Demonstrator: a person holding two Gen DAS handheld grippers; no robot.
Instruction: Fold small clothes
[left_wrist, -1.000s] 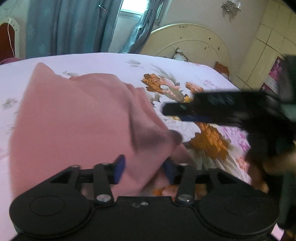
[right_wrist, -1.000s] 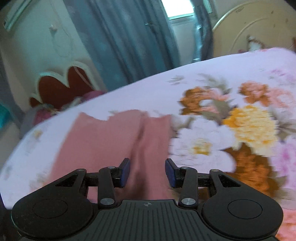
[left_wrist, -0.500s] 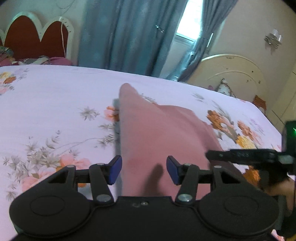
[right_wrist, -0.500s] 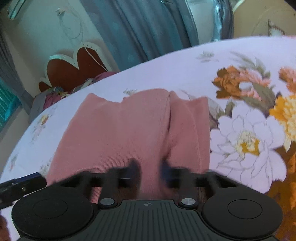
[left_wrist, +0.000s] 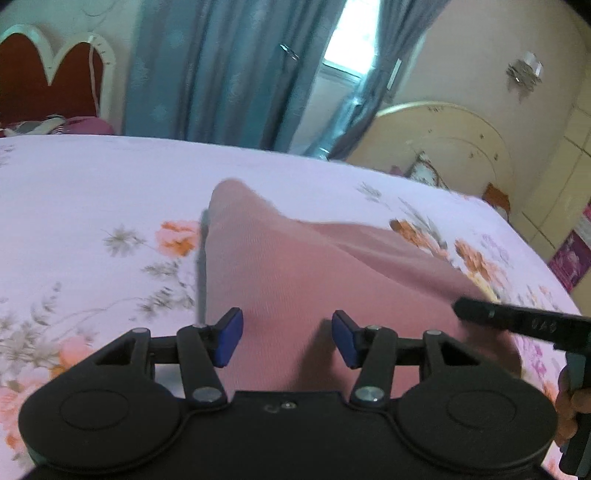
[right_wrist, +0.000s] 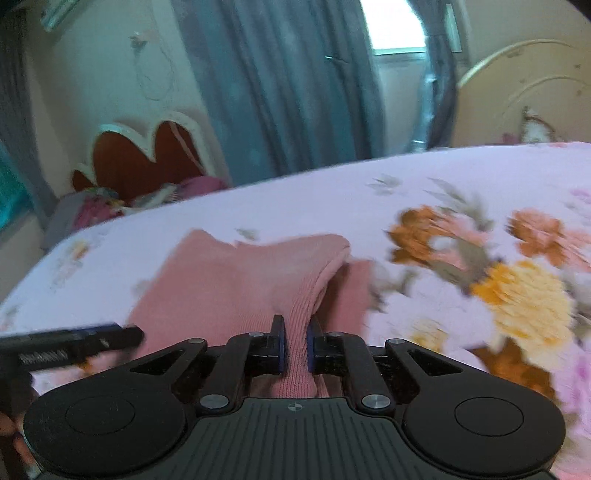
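A pink knit garment (left_wrist: 295, 266) lies on the floral bedsheet (left_wrist: 92, 184), partly folded over itself. My left gripper (left_wrist: 287, 339) hovers open over its near left part, with cloth showing below the gap and nothing pinched. The right gripper's finger (left_wrist: 517, 321) reaches in from the right edge of that view. In the right wrist view my right gripper (right_wrist: 295, 343) is closing, and its pads squeeze a raised ridge of the pink garment (right_wrist: 240, 280). The left gripper's finger (right_wrist: 74, 339) shows at the left there.
The floral bedsheet (right_wrist: 332, 192) spreads all around the garment. A cream headboard (left_wrist: 443, 140) stands at the far right, blue curtains (left_wrist: 229, 74) at the back, and a red scalloped headboard (left_wrist: 44, 81) with bundled cloth at the far left.
My right jaws have come together onto a ridge of the pink cloth. The left gripper has swung left, from the garment's right side to its near left edge, still open.
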